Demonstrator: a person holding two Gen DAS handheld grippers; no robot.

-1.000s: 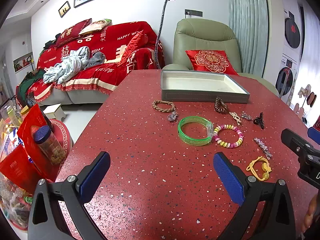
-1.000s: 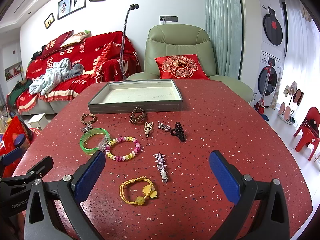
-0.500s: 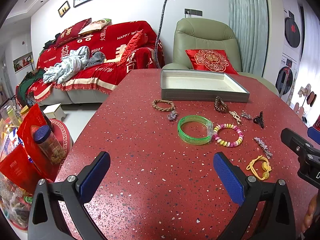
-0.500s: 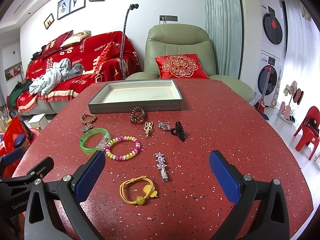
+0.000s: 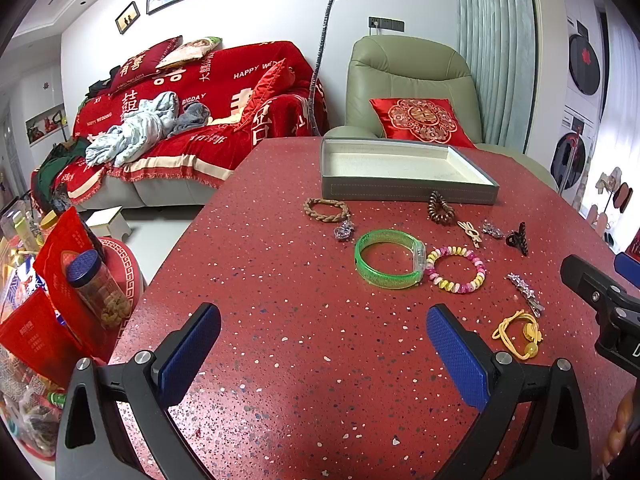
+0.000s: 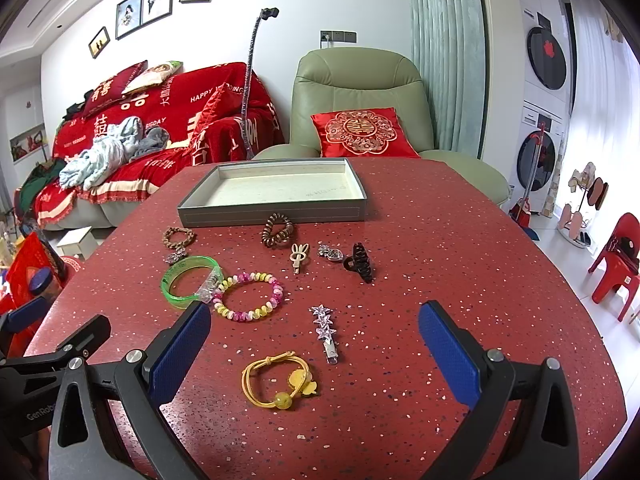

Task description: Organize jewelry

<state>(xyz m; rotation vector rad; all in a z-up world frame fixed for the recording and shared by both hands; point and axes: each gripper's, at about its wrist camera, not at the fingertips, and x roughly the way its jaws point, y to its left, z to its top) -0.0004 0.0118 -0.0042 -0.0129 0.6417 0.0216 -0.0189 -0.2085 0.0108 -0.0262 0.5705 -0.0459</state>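
An empty grey tray [image 6: 272,211] [image 5: 408,192] stands at the far side of the red table. In front of it lie a green bangle [image 6: 190,282] [image 5: 389,258], a pink-and-yellow bead bracelet [image 6: 250,297] [image 5: 456,269], a brown braided bracelet [image 5: 326,210], a brown coil tie [image 6: 277,230], a star clip [image 6: 325,330], a black claw clip [image 6: 360,262] and a yellow hair tie [image 6: 280,380] [image 5: 518,334]. My right gripper [image 6: 314,352] is open, low over the yellow hair tie. My left gripper [image 5: 324,354] is open and empty, near the table's front.
A rabbit-shaped clip [image 6: 297,257] and a small silver charm [image 6: 331,252] lie mid-table. Left of the table stand red snack bags and a jar [image 5: 98,292]. A green armchair [image 6: 360,112] and a red sofa [image 5: 192,120] stand behind the table.
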